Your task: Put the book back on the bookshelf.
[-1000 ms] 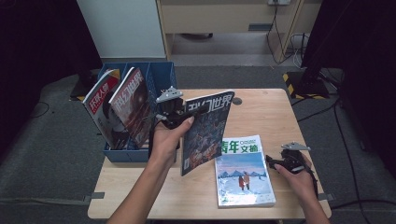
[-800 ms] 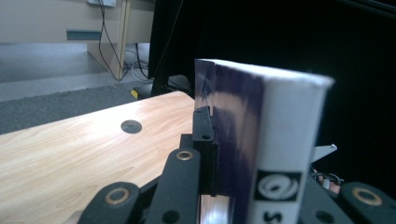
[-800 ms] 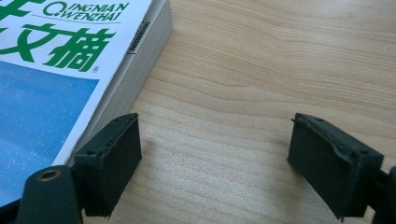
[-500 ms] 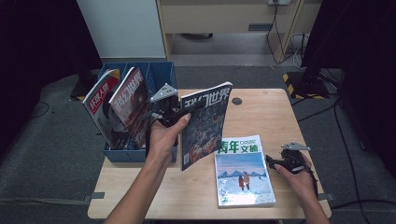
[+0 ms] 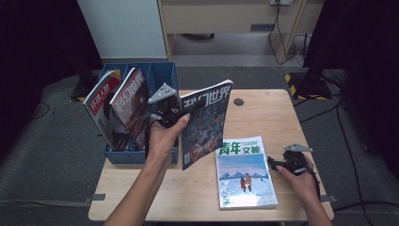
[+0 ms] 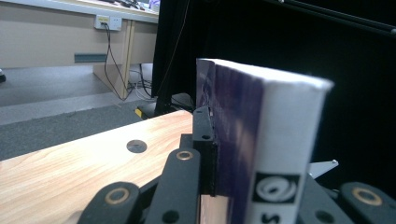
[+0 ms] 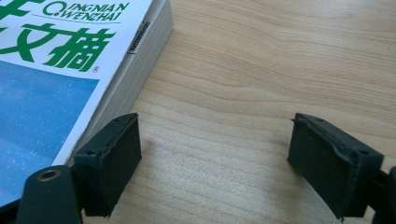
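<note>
Dark magazine (image 5: 205, 123) upright, long axis vertical, clamped in left hand-held gripper (image 5: 175, 111); right hand-held gripper (image 5: 274, 163) agape.

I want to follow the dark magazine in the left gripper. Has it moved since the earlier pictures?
Yes. In the high view the dark magazine, clamped upright in the left gripper, has shifted left and away from the person, nearer the blue file box.

Dark purple mag (image 5: 205, 123), blue rack (image 5: 162, 75), black grippers

place: office/lab | signs: wood desk (image 5: 263, 113), wall socket (image 6: 108, 22) w/ cables, black curtains (image 5: 42, 42), grey carpet (image 5: 51, 160)
</note>
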Demonstrator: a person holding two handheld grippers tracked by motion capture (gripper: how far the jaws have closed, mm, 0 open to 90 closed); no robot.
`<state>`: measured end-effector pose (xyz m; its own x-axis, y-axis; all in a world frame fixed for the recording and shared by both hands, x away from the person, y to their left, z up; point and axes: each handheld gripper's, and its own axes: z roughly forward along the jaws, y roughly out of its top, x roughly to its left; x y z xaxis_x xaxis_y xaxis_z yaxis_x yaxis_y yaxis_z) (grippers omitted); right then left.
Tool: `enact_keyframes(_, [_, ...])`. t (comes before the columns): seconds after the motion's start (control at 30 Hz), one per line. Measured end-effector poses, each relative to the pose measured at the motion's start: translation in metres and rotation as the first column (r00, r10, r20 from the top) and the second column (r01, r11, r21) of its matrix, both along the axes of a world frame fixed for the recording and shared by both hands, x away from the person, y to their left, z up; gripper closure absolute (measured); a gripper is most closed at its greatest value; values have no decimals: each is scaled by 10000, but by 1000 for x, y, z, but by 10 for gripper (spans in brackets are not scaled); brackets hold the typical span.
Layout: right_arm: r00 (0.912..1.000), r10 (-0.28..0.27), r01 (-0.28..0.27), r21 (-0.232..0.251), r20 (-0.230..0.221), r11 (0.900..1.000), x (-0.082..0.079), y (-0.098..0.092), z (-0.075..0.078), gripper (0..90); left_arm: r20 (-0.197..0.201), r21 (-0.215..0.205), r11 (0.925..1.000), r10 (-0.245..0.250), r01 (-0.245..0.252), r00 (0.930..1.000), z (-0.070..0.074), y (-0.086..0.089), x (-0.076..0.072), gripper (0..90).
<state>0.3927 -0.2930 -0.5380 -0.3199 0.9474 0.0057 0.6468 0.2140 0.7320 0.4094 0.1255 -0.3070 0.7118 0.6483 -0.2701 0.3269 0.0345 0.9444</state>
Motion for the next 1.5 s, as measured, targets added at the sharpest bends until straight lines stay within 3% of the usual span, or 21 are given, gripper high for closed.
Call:
enact_keyframes(0.5, [10000,-1,1,1,-1,10000,0,0,0,169,103,-31,9999,-109,109,9999,8,2,-15,819])
enact_keyframes(0.73, [10000,2,-2,0,-2,10000,0,0,0,169,217,-160,9998,-102,106,9997,12,12,-23,819])
enact_keyframes(0.87, [10000,5,-5,-3,-3,10000,0,0,0,169,439,-225,9997,-21,31,9990,13,24,-32,819])
enact_keyframes(1.5, [10000,-32,32,13,2,10000,0,0,0,169,670,-749,9934,915,-864,9936,19,85,-55,819])
